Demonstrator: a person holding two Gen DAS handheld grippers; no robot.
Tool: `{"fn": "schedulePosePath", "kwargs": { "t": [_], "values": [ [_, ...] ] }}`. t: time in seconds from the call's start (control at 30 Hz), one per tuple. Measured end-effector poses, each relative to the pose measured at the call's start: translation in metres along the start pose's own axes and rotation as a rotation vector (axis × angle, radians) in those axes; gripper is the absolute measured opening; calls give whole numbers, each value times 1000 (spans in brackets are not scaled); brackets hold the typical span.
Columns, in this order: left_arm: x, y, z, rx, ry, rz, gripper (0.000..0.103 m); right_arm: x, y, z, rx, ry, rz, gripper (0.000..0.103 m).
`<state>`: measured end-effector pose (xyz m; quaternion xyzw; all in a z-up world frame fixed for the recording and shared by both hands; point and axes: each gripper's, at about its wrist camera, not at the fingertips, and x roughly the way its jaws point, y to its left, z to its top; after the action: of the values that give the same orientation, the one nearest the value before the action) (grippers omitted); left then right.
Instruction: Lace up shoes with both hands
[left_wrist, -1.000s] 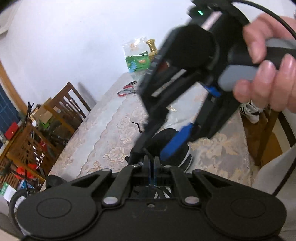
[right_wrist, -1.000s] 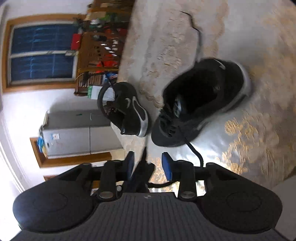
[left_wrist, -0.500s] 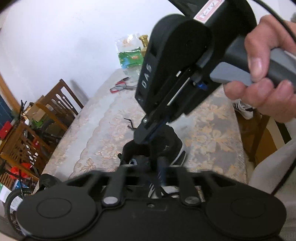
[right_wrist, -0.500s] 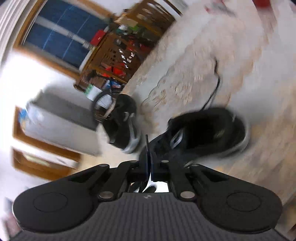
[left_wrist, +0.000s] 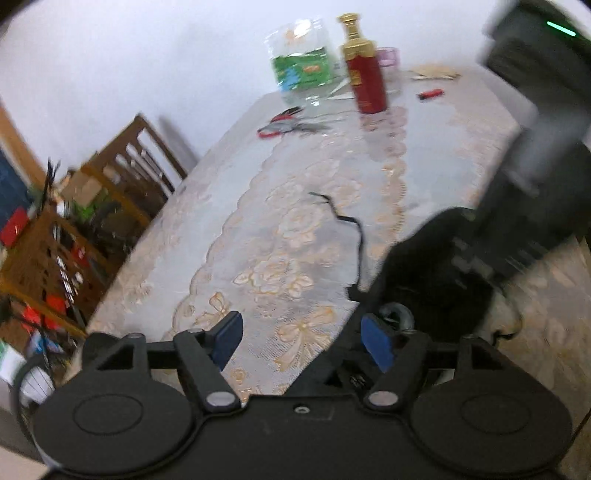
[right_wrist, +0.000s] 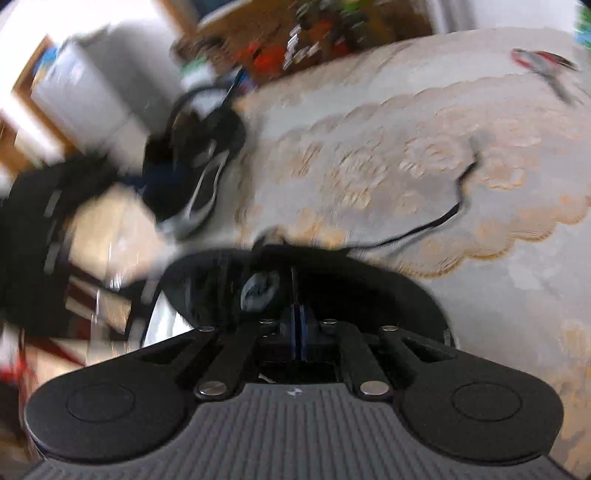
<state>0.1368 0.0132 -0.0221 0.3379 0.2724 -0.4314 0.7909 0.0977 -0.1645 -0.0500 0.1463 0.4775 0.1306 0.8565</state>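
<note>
A black shoe (left_wrist: 436, 277) lies on the lace tablecloth, just right of my left gripper (left_wrist: 301, 341). That gripper's jaws are opening, and only cloth shows between its blue pads (left_wrist: 227, 339). One black shoelace (left_wrist: 354, 236) trails from the shoe across the table. My right gripper (right_wrist: 297, 332) hovers low over the same shoe (right_wrist: 369, 280) and is shut on a thin black lace strand that rises from its pads. The trailing lace (right_wrist: 424, 229) runs off to the right. A second black shoe (right_wrist: 192, 170) sits near the table edge. Both views are blurred.
At the table's far end stand a red bottle with a gold cap (left_wrist: 365, 81) and a clear bag with a green label (left_wrist: 299, 70). Red-handled pliers (left_wrist: 280, 125) and a red lighter (left_wrist: 430, 94) lie nearby. A wooden chair (left_wrist: 140, 158) stands left of the table.
My left gripper opened and swung left and down, away from the right gripper. My right gripper closed on the lace, rolled, and dropped low over the shoe.
</note>
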Motion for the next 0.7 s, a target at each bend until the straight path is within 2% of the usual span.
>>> {"fn": "schedulePosePath", "kwargs": {
  "t": [0.2, 0.5, 0.7],
  "values": [
    [11, 7, -4, -89, -13, 2, 68, -11, 7, -1, -66, -57, 60, 4],
    [16, 17, -17, -216, -9, 16, 70, -34, -14, -15, 192, -216, 101, 4],
    [19, 26, -24, -308, -6, -3, 71, -35, -5, -20, 218, -253, 139, 4]
  ]
}}
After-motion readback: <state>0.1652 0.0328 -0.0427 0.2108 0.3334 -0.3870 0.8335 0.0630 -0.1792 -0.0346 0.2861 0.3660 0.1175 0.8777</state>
